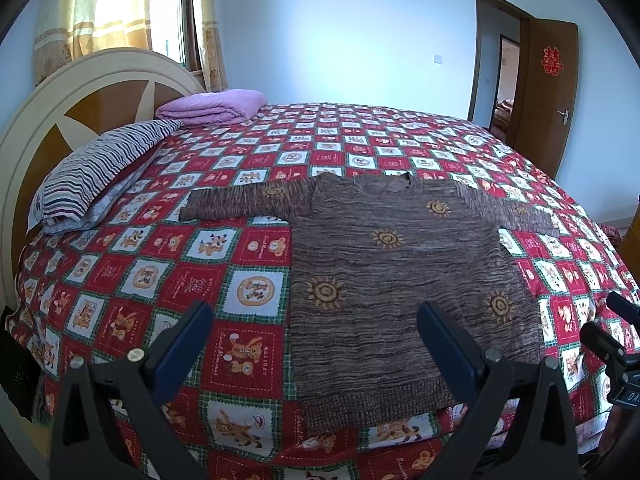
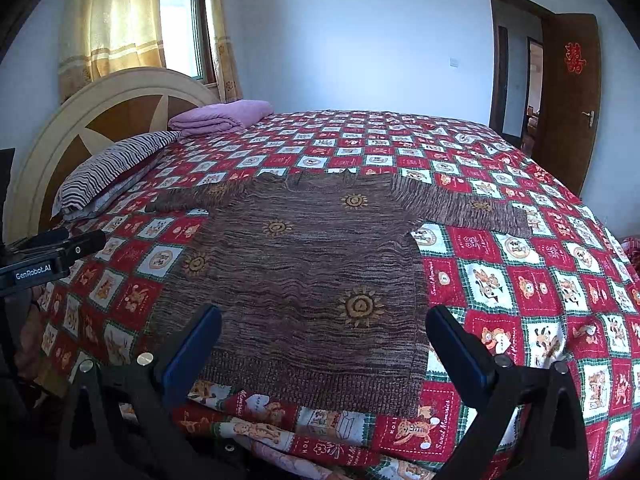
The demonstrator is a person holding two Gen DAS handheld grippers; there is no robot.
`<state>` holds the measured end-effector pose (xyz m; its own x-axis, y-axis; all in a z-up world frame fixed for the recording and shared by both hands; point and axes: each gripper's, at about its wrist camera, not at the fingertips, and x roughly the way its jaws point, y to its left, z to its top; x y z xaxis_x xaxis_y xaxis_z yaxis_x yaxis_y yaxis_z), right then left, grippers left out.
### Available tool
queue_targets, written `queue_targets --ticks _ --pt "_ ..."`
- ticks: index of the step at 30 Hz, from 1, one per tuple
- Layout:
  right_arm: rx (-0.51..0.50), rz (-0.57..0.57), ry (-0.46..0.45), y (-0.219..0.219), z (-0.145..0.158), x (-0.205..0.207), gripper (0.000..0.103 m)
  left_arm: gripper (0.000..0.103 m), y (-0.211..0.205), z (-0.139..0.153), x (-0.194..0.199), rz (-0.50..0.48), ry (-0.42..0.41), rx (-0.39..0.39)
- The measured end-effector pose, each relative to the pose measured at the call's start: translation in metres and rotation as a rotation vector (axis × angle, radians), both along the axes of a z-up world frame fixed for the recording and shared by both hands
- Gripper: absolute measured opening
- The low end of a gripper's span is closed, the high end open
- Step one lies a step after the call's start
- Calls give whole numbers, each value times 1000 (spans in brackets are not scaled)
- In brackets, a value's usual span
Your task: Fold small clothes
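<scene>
A small brown knit sweater [image 1: 396, 280] with yellow sun motifs lies flat on the bed, both sleeves spread out sideways, hem toward me. It also shows in the right wrist view [image 2: 304, 280]. My left gripper [image 1: 316, 320] is open and empty, held above the sweater's lower left edge near the hem. My right gripper [image 2: 324, 324] is open and empty, held above the sweater's lower right part. Part of the right gripper's body shows at the right edge of the left wrist view [image 1: 612, 344]; the left gripper's body shows at the left of the right wrist view [image 2: 44, 260].
The bed has a red checked cartoon bedspread [image 1: 248, 248]. A striped pillow [image 1: 96, 176] and a folded purple blanket [image 1: 212, 106] lie by the round headboard [image 1: 80, 92] at the left. A wooden door [image 1: 552, 92] stands open at the far right.
</scene>
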<state>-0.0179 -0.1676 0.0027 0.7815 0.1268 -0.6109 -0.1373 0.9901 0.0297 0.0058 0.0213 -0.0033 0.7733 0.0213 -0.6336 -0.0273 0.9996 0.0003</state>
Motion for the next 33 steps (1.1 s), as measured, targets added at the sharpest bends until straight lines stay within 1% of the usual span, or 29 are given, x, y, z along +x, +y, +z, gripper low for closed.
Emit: queue_targets --ticks 11,16,19,23,28,33 --pt "13 3 19 -2 -7 6 102 103 3 -12 3 7 10 2" --pt "34 9 20 -14 -12 18 102 103 1 -14 18 -11 9 18" --pt "65 -17 34 -32 -19 33 102 103 -4 -16 36 -18 18 45" --pt "119 -66 58 -61 -29 59 102 103 -11 -20 61 -28 12 77" --pt "134 -108 88 -90 -42 92 102 103 -20 -31 97 -59 8 97" --pt "145 -172 121 -130 -56 130 102 103 -32 -45 138 -61 14 113"
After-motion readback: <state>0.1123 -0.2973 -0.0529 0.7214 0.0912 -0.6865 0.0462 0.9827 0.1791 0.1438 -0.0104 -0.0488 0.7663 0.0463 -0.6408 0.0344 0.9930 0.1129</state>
